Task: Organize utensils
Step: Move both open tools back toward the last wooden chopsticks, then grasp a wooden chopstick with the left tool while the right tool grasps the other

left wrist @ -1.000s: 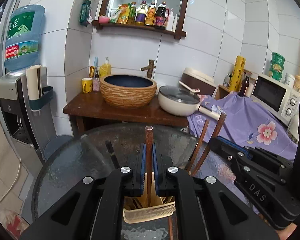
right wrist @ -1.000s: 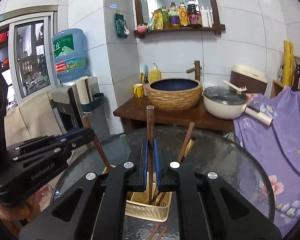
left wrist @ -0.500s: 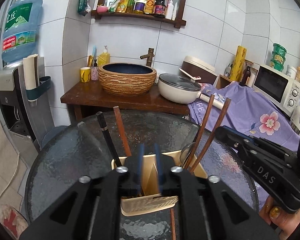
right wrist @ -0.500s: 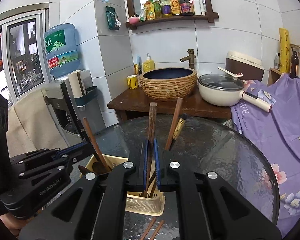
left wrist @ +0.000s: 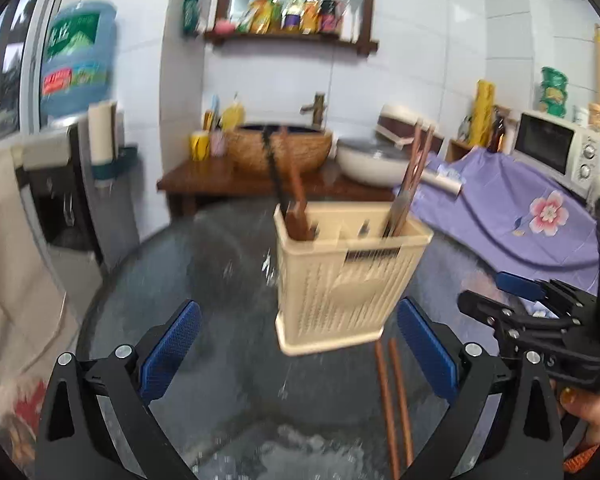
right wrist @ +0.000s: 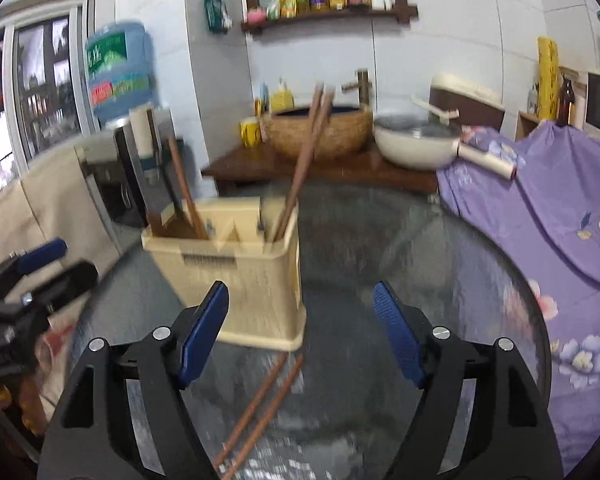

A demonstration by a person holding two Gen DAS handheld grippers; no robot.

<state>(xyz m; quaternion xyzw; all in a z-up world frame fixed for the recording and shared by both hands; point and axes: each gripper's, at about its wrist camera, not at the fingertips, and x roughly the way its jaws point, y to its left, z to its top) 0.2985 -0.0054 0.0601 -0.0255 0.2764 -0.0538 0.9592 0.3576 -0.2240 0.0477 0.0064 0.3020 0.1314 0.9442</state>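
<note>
A beige slotted utensil basket (left wrist: 340,276) (right wrist: 244,276) stands on the round glass table (left wrist: 172,280). Brown chopsticks (left wrist: 414,168) (right wrist: 306,152) lean in one end compartment. A brown stick (left wrist: 296,196) and a black one stand in the other. Two more brown chopsticks (left wrist: 394,400) (right wrist: 260,396) lie flat on the glass in front of the basket. My left gripper (left wrist: 298,308) hangs low before the basket, its jaws opening wide, nothing held. My right gripper (right wrist: 300,288) is above the loose pair, jaws also opening and empty. Each gripper shows at the other view's edge (left wrist: 532,312) (right wrist: 32,276).
Behind the table a wooden counter (right wrist: 260,164) carries a woven basin (right wrist: 320,132) and a lidded white pan (right wrist: 416,140). A purple flowered cloth (right wrist: 540,200) lies to the right, with a microwave (left wrist: 556,152). A water dispenser (left wrist: 76,60) stands to the left.
Both grippers were shut on an upright chopstick above the basket. Each let its stick go into the basket, opened wide and sank low to the table in front of it.
</note>
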